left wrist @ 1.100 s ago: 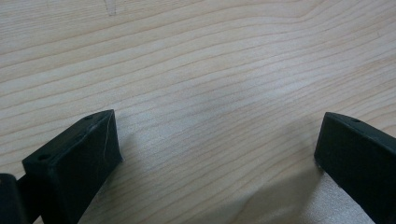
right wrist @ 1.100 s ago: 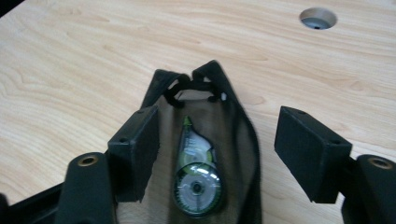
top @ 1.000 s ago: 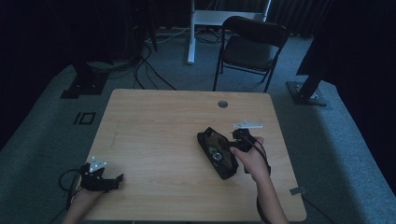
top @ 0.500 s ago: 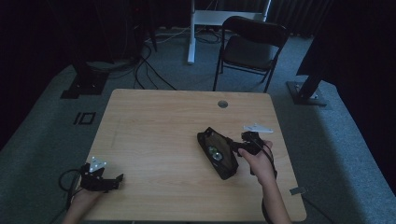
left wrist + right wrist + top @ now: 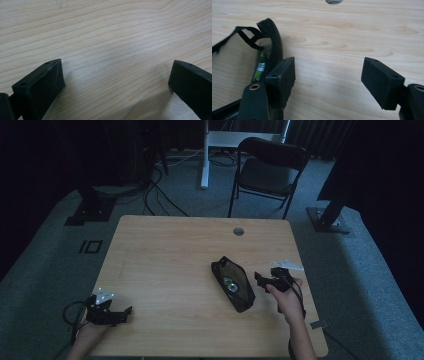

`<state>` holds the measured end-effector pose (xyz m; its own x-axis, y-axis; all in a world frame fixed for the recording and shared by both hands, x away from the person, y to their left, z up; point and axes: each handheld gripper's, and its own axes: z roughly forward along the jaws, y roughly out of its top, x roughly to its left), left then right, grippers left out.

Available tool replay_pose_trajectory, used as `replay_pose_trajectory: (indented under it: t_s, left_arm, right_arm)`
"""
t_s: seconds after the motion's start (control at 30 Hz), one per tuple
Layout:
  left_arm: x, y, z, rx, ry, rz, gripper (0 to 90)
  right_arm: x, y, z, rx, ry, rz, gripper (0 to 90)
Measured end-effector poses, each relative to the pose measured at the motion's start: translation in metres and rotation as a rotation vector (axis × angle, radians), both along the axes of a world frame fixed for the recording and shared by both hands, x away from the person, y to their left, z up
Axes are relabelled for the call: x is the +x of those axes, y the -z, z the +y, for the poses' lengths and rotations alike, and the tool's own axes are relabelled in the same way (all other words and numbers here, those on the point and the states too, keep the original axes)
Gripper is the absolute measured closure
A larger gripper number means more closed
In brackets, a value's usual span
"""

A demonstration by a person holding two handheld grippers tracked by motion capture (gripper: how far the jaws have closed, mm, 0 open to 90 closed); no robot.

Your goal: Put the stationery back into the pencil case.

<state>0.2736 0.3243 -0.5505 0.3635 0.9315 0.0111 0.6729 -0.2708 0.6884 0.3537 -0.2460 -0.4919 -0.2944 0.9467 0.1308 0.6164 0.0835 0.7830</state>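
A black open case [image 5: 233,283] lies on the wooden table [image 5: 170,255], right of centre, with a small green-and-silver item inside. In the right gripper view the case's curved rim [image 5: 273,37] and a green label sit just left of my left jaw. My right gripper [image 5: 265,281] is open, just right of the case, with nothing between its jaws; bare wood shows in its gap [image 5: 328,77]. My left gripper [image 5: 120,314] rests open near the table's front left corner, over bare wood [image 5: 116,75].
A round cable hole [image 5: 238,231] sits near the table's far edge. A black folding chair [image 5: 267,170] stands beyond the table. Cables [image 5: 150,185] and stand bases [image 5: 327,220] lie on the grey carpet around it.
My right gripper has drawn back to the right, away from the case, and now stands beside it. The left gripper has not moved.
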Motion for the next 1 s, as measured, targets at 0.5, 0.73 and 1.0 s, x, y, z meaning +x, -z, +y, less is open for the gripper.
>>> replay_pose_trajectory:
  t_s: [0.5,0.73,1.0]
  left_arm:
    - [0.000,0.000,0.000,0.000,0.000,-0.001,0.2]
    - [0.000,0.000,0.000,0.001,-0.003,-0.001,0.2]
    - [0.000,0.000,0.000,0.002,-0.003,0.000,0.1]
  right_arm:
    - [-0.009,0.026,-0.022,-0.005,0.059,0.035,23.7]
    - [-0.013,0.037,-0.026,-0.023,0.086,0.053,23.0]
    - [-0.020,0.049,-0.032,-0.029,0.112,0.073,20.8]
